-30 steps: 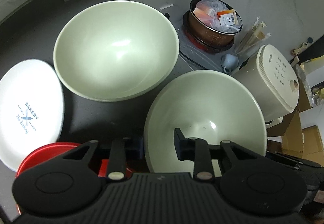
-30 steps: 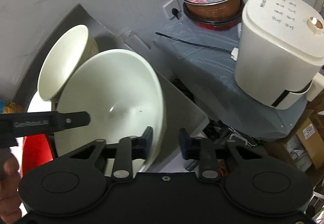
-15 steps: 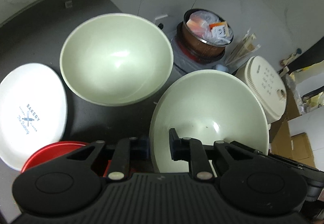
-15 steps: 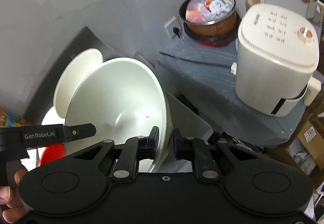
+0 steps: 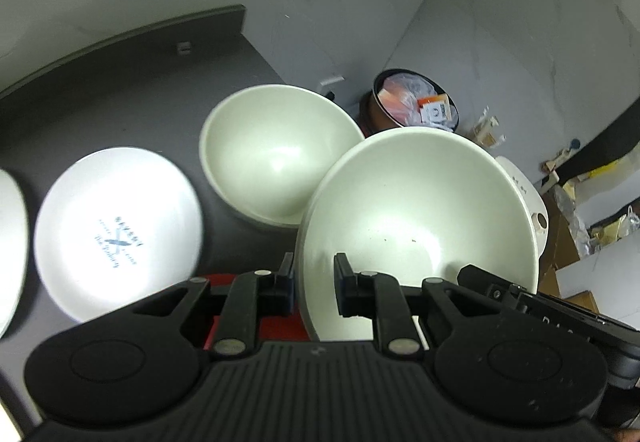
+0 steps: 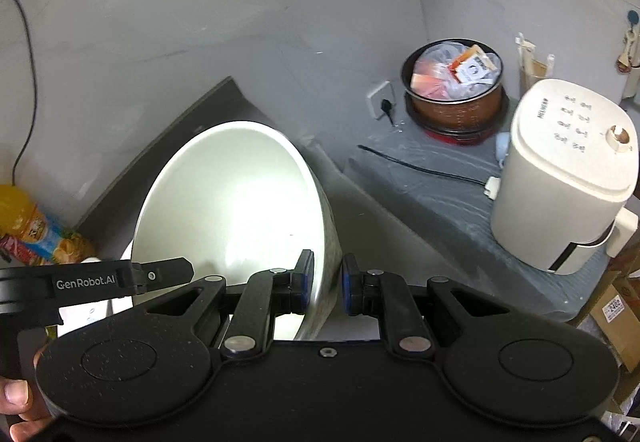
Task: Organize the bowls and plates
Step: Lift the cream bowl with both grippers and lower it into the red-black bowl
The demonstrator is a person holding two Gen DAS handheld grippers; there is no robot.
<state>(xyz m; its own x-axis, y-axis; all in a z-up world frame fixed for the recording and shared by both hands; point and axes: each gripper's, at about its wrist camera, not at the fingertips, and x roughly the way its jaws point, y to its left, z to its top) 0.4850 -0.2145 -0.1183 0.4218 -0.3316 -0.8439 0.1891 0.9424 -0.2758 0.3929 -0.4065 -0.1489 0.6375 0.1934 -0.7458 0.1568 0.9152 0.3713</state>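
Two pale green bowls show in the left wrist view. One bowl [image 5: 276, 154] rests on the dark counter [image 5: 120, 90] further back. The nearer bowl [image 5: 420, 226] is tilted and held above the counter. My left gripper [image 5: 314, 284] is shut on its near left rim, one finger inside and one outside. In the right wrist view my right gripper [image 6: 325, 284] is shut on the right rim of the same bowl [image 6: 232, 214]. A white plate with a blue bakery logo [image 5: 116, 230] lies to the left. A red plate [image 5: 276, 326] peeks out under my left fingers.
A second white plate's edge [image 5: 10, 242] shows at far left. Beyond the counter's right end stand a copper pot of packets [image 6: 454, 82], a white appliance [image 6: 568, 174] and a black cable [image 6: 420, 168]. An orange drink bottle [image 6: 28, 226] stands by the wall. A hand [image 6: 16, 394] holds the left gripper.
Both grippers closed on the near bowl's rim and rose with it. The bowl now tilts above the counter, and the counter items look smaller and further away.
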